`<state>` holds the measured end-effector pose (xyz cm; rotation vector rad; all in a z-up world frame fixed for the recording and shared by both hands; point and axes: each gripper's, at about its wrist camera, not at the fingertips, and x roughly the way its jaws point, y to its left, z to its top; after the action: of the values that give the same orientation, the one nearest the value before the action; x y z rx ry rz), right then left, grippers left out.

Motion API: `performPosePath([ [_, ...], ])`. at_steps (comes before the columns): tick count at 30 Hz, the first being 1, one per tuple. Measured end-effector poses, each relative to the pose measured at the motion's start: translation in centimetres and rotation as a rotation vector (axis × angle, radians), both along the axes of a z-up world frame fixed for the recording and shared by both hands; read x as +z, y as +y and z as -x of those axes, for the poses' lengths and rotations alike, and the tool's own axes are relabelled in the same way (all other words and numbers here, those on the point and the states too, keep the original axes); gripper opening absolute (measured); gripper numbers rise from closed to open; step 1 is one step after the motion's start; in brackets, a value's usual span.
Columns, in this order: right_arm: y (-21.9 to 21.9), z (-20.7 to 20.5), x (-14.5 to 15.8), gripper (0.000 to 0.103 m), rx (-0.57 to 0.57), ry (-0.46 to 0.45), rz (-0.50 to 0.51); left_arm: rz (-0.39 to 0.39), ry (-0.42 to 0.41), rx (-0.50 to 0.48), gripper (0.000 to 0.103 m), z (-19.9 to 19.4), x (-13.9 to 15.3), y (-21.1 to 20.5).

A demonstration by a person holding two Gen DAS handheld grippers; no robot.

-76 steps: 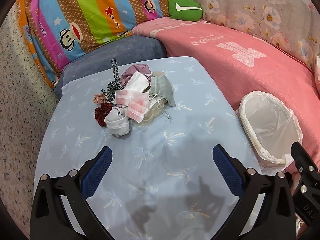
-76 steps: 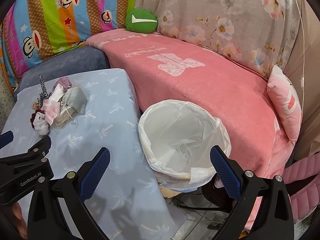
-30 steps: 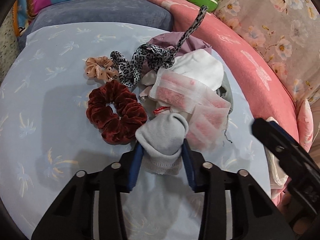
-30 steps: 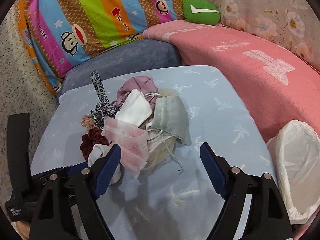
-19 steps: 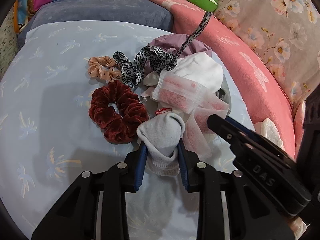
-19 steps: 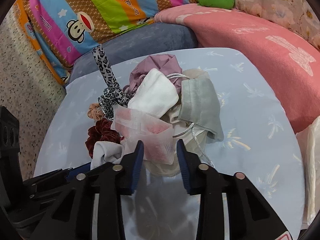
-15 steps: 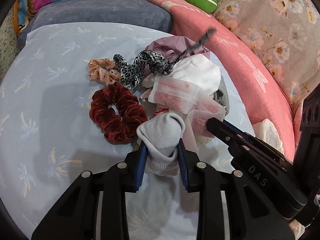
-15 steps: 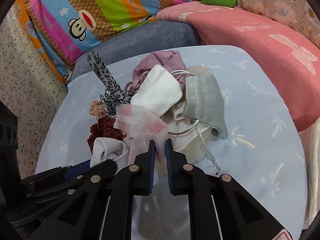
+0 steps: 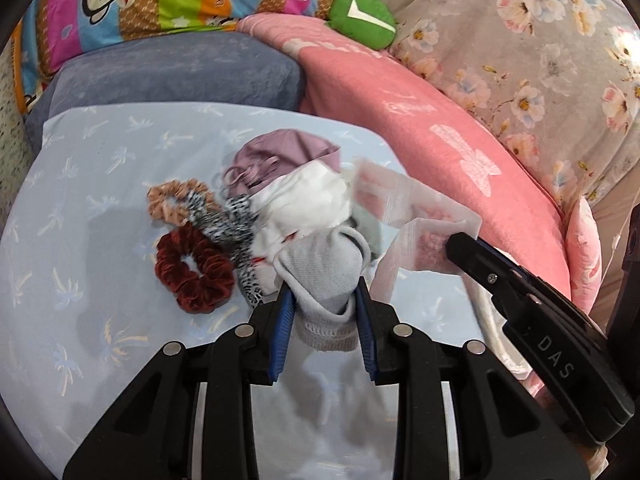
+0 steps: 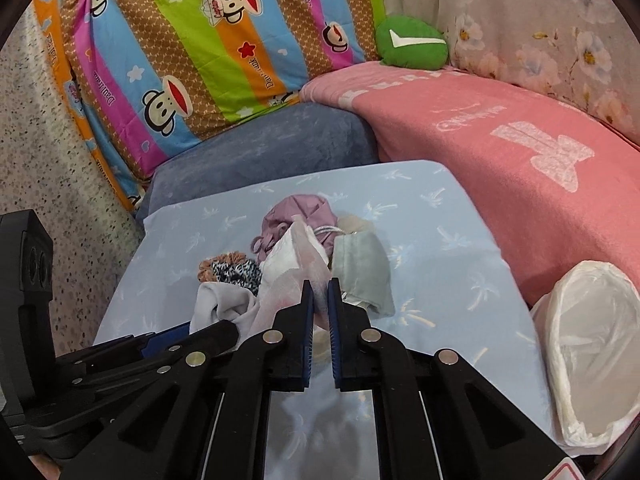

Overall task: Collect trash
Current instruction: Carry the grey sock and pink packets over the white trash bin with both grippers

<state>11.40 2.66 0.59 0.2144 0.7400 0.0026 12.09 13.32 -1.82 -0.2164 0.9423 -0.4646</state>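
Observation:
A heap of small items lies on the light-blue table (image 9: pixel 80 248). My left gripper (image 9: pixel 325 300) is shut on a grey sock (image 9: pixel 326 270) and holds it just above the cloth. My right gripper (image 10: pixel 319 300) is shut on a clear wrapper with pink contents (image 10: pixel 308 264), lifted off the heap; the same wrapper (image 9: pixel 416 220) and the right gripper's finger (image 9: pixel 480 256) show in the left wrist view. A white-lined trash bin (image 10: pixel 592 364) stands at the table's right edge.
In the heap lie a white mask (image 9: pixel 308 200), a purple cloth (image 9: pixel 280 160), a grey-green mask (image 10: pixel 362 272), a dark red scrunchie (image 9: pixel 192 272), a tan scrunchie (image 9: pixel 172 200) and a leopard-print band (image 9: pixel 232 224). A pink sofa (image 10: pixel 500 128) runs behind.
Both grippers have lifted and pulled back with their loads. The wrapper has come off the heap toward the right. The leopard band has dropped flat onto the table.

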Motion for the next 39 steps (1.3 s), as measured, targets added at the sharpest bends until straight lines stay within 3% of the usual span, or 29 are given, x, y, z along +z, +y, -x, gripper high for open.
performPosePath([
  [10, -6.9, 4.4, 4.7, 0.006, -0.134, -0.102, -0.005, 0.007, -0.083, -0.106, 0.029, 1.0, 3.7, -6.4],
  [21, -15.7, 9.5, 5.8, 0.002, -0.291, -0.132, -0.025, -0.003, -0.16, -0.266, 0.029, 3.3, 6.1, -15.1],
  [25, -17.1, 11.1, 3.0, 0.009, -0.303, -0.079, -0.061, -0.027, -0.162, -0.272, 0.029, 4.0, 5.5, -16.0],
  [27, -17.2, 11.6, 0.6, 0.025, -0.295, -0.036, -0.094, -0.054, -0.151, -0.256, 0.029, 4.1, 4.6, -16.0],
  [33, -14.7, 10.7, -5.6, 0.048, -0.222, 0.087, -0.16, -0.111, -0.084, -0.209, 0.029, 4.2, 1.2, -14.7],
  [39, -12.5, 9.3, -10.1, 0.053, -0.195, 0.173, -0.228, -0.174, -0.052, -0.176, 0.029, 4.7, -1.1, -13.3],
])
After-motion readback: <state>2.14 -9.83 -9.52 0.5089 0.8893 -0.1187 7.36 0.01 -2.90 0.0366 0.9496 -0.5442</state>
